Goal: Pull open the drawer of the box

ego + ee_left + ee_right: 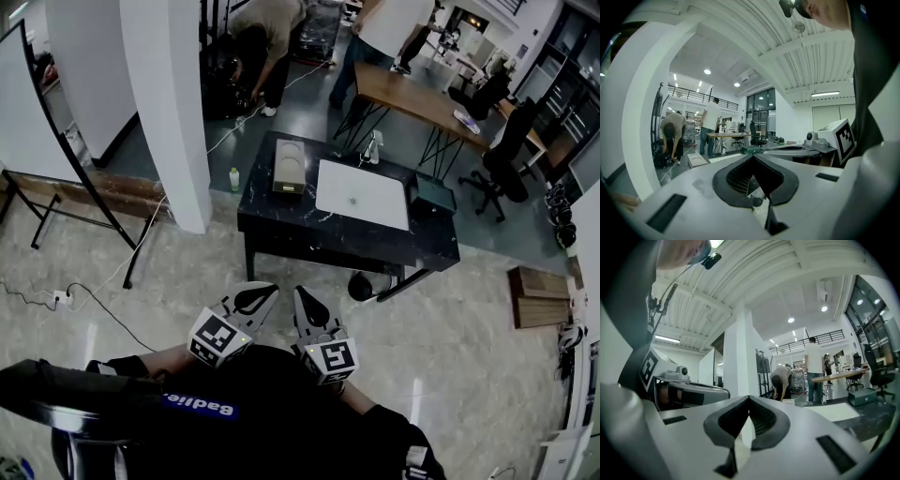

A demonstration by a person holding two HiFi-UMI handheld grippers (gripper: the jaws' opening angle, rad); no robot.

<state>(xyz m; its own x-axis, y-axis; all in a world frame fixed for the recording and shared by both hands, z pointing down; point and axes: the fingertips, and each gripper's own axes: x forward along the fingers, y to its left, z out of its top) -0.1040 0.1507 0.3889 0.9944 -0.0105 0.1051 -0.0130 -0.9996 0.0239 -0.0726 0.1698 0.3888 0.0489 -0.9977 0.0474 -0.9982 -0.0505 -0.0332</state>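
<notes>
A small tan box (289, 165) stands at the left end of a low black table (281, 220), well ahead of me; its drawer front faces me and looks closed. In the left gripper view the box (697, 160) shows far off beyond the jaws. My left gripper (263, 292) and right gripper (301, 293) are held side by side close to my body, short of the table, and touch nothing. Each one's jaws meet at the tips with nothing between them, as seen on the left gripper (753, 157) and the right gripper (749, 397).
A white mat (363, 194) and a dark green box (435, 192) lie on the same table. A white pillar (169, 103) rises to the left, with a small bottle (234, 178) at its foot. Two people, a wooden desk (422, 98) and office chairs stand behind.
</notes>
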